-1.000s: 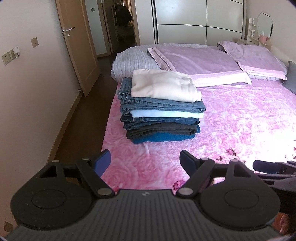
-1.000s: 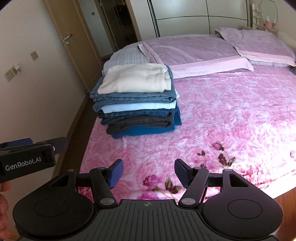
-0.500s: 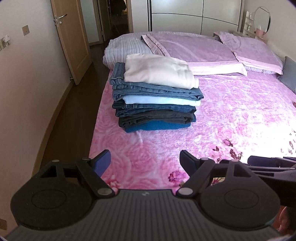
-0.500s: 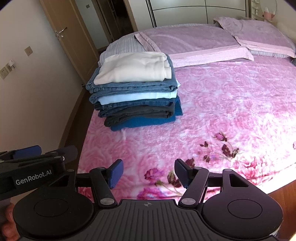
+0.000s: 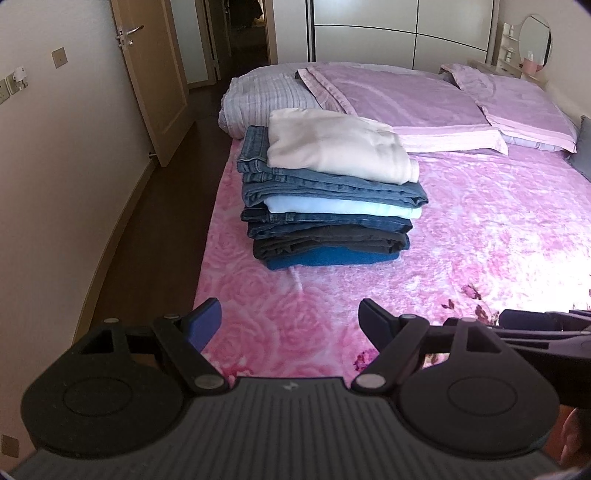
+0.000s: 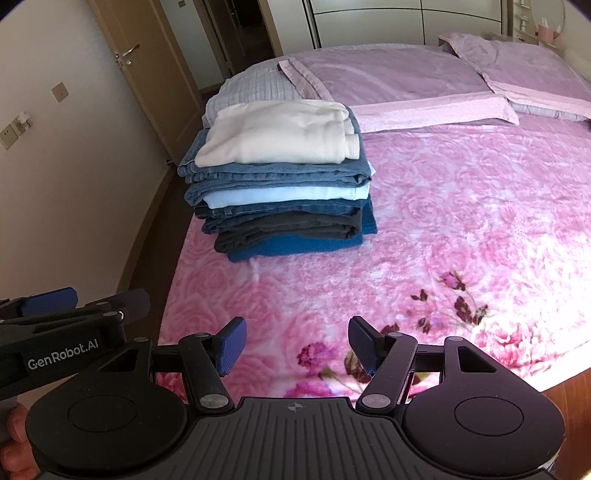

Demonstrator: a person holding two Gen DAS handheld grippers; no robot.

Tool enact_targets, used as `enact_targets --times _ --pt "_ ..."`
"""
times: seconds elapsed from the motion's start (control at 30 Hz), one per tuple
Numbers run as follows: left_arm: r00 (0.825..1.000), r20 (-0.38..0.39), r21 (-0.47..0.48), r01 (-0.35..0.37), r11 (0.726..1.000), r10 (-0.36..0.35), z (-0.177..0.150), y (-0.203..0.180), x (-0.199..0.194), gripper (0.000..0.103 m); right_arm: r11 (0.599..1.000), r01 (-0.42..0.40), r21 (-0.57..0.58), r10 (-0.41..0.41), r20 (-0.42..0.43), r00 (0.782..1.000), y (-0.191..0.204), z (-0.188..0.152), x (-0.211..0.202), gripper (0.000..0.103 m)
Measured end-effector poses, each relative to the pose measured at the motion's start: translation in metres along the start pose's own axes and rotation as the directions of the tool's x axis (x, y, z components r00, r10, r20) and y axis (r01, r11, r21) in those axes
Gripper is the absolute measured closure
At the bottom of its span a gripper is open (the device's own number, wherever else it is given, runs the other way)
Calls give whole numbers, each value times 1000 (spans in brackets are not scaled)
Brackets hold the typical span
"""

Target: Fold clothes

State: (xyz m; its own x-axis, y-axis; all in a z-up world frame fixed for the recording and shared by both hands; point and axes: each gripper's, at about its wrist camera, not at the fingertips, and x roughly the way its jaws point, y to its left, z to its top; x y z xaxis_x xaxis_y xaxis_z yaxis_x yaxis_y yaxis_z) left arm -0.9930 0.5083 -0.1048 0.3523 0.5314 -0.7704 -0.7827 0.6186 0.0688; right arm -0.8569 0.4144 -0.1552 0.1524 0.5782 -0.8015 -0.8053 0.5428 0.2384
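A stack of folded clothes (image 5: 328, 206) (image 6: 284, 199) sits on the left side of the bed: a cream garment (image 5: 336, 147) (image 6: 284, 136) on top, then jeans, a pale blue piece, dark trousers and a blue item at the bottom. My left gripper (image 5: 290, 323) hangs open over the near left edge of the pink blanket (image 5: 480, 236), short of the stack, nothing between its fingers. My right gripper (image 6: 297, 343) is open too, over the blanket's near edge (image 6: 443, 229), empty. Each gripper shows at the edge of the other's view.
Lilac pillows (image 5: 399, 96) (image 6: 388, 77) and a striped pillow (image 5: 266, 99) lie at the head of the bed. A wall and open door (image 5: 155, 74) stand left, with dark floor (image 5: 147, 236) beside the bed. A wardrobe (image 5: 399, 33) and round mirror (image 5: 535, 40) are behind.
Both grippers have moved toward the bed and a little down; the stack now looks closer and larger. Both stay open and empty.
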Motion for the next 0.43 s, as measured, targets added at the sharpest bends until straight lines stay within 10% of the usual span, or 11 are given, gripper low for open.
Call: enact_targets --times 0.43 --pt "1000 -11 17 -22 1000 22 9 6 23 24 1000 12 -12 -12 -22 1000 5 14 23 38"
